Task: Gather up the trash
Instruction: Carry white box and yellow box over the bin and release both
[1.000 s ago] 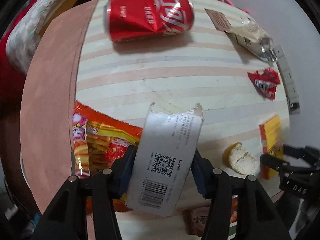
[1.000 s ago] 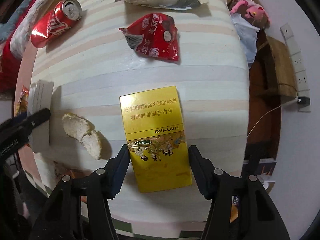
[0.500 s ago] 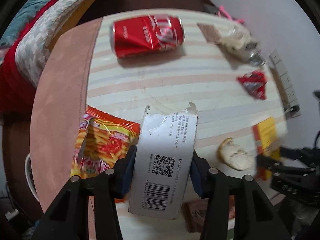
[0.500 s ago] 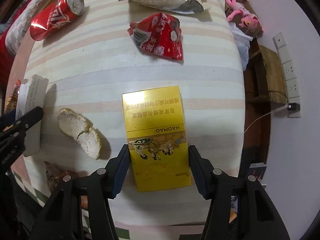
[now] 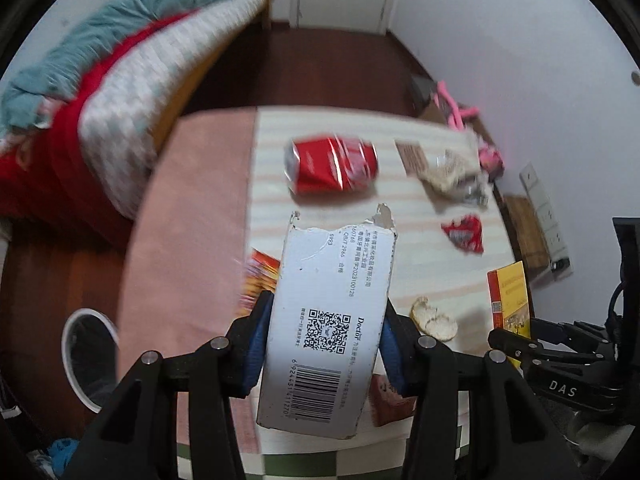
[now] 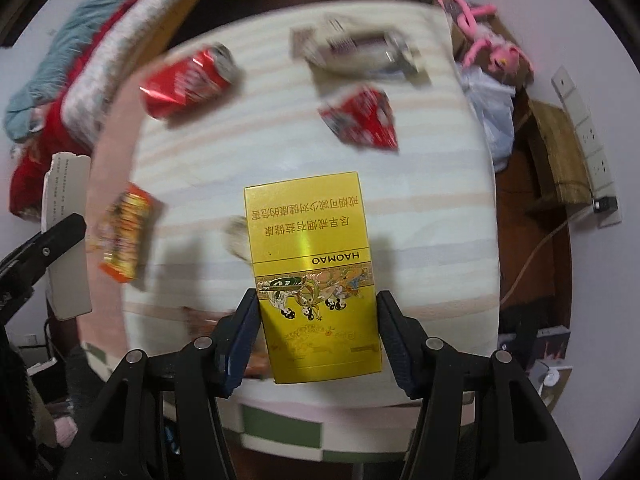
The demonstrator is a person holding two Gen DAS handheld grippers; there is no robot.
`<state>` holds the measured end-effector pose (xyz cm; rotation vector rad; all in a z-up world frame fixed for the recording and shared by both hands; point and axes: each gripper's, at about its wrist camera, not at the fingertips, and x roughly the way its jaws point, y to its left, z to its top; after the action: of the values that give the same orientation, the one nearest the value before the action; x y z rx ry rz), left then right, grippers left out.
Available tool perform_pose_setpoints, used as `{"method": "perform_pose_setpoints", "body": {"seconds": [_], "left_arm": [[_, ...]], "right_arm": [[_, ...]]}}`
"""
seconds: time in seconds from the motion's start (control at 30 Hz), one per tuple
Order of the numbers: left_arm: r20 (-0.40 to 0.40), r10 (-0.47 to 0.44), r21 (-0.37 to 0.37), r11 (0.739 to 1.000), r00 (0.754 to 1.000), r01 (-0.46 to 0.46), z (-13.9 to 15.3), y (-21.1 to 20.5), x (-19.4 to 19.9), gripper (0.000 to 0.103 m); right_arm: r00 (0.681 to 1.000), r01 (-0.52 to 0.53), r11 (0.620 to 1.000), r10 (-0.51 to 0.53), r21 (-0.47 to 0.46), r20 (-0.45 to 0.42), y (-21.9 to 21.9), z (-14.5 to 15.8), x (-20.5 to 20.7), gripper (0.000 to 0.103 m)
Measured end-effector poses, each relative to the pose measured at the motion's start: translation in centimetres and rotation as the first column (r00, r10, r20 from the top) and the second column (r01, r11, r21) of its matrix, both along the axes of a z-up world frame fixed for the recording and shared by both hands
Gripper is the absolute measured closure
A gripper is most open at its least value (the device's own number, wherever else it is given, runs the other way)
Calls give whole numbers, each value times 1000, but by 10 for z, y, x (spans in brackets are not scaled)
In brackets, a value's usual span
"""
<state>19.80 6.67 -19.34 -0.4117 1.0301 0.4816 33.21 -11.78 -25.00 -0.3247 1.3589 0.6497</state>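
Note:
My left gripper (image 5: 324, 332) is shut on a torn white carton (image 5: 336, 280) with a QR code and barcode, held above the striped table (image 5: 420, 264). My right gripper (image 6: 318, 320) is shut on a yellow cigarette box (image 6: 312, 240), also lifted off the table. On the table lie a crushed red can (image 5: 332, 166), a red wrapper (image 5: 464, 234), a silver bread wrapper (image 5: 452, 172), a bread piece (image 5: 434, 318) and an orange snack bag (image 6: 124, 236). In the left wrist view the yellow box (image 5: 510, 300) shows at the right.
A white bin (image 5: 86, 356) stands on the floor left of the table. A bed with red and teal bedding (image 5: 120, 92) lies beyond it. A pink toy (image 6: 488, 52), a plastic bag and a power strip (image 6: 588, 132) sit off the table's right side.
Both grippers have risen, lifting the white carton and the yellow box off the table. The left view has tilted up, bringing bed, floor and bin into sight.

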Motion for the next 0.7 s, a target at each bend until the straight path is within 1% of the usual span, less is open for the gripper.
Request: {"method": "perform_pose_setpoints", "body": {"seconds": [0.1,0.23,0.27,0.4,0.47,0.53,0.6,0.7], "left_arm": [[57,26,36,999,998,-28,31,13,-21,58],[129,69,45,996,989,-76,69,44,-63,58],[143,82,43,995,986,-89,75,52,-73,58],[179,162,51,984,971,-173,95,101,-128,58],[181,212,57,973,960,-226,96,126,-157,58],[173,271,52,958,947,-283,91,153,-188,58],[154,340,34,936,928,-349,78,182,-222,58],[108,455,-24,890,884,-456,45,227,-277,58]], "right_arm": [[998,-43,997,40,58,48,18,36,-17,43],[991,-110,985,99,135,88,50,75,-39,43],[988,-134,978,120,159,97,63,86,-49,43],[973,-222,949,201,226,108,117,113,-95,43],[961,-273,931,254,242,105,148,117,-122,43],[945,-326,911,312,253,96,182,116,-153,43],[925,-379,889,373,257,73,222,104,-187,43],[893,-442,865,449,236,23,279,75,-230,43]]}}
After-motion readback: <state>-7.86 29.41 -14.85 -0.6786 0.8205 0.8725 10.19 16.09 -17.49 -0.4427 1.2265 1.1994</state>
